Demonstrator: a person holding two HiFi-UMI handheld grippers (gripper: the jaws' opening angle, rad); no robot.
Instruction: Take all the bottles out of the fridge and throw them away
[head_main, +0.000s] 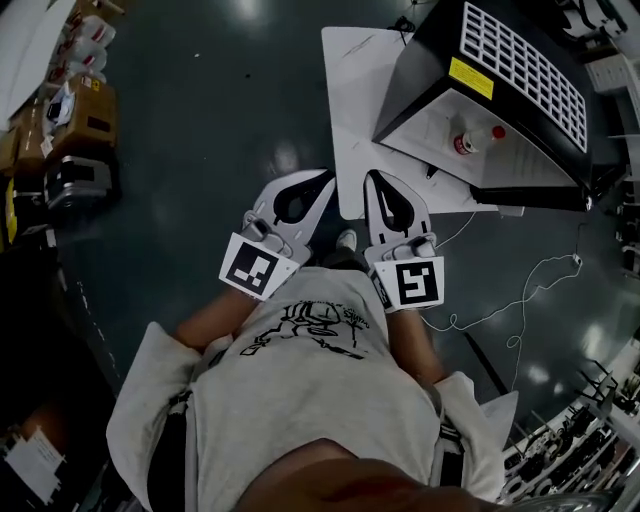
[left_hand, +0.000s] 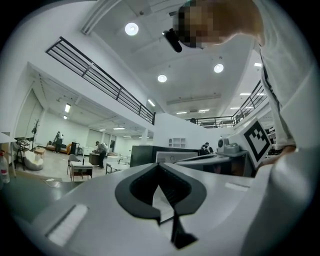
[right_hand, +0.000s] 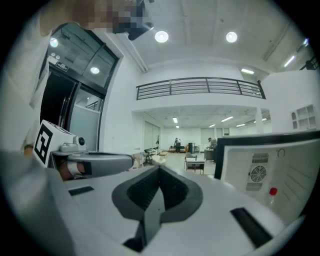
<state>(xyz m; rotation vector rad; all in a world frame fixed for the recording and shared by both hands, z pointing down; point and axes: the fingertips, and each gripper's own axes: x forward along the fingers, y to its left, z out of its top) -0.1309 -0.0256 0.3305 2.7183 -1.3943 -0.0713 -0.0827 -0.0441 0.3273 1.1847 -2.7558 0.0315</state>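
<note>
Our left gripper (head_main: 318, 184) and right gripper (head_main: 378, 184) are closed on nothing, near our chest. A red-capped bottle (head_main: 466, 142) stands in the open fridge (head_main: 425, 70), far right; we judge removal not yet done

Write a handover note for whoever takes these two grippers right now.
Left gripper: shut, nothing between its fingers.
Right gripper: shut and empty, held beside the left in front of the person's body.
Fridge: ahead and to the right, its inside open to view. One red-capped bottle shows inside; I cannot tell whether there are more.
Done: no bottle shows as taken out, and neither gripper holds one.
Left: open a gripper, reach in, take out each bottle and throw it away. No bin shows in any view, so find one first.
</note>
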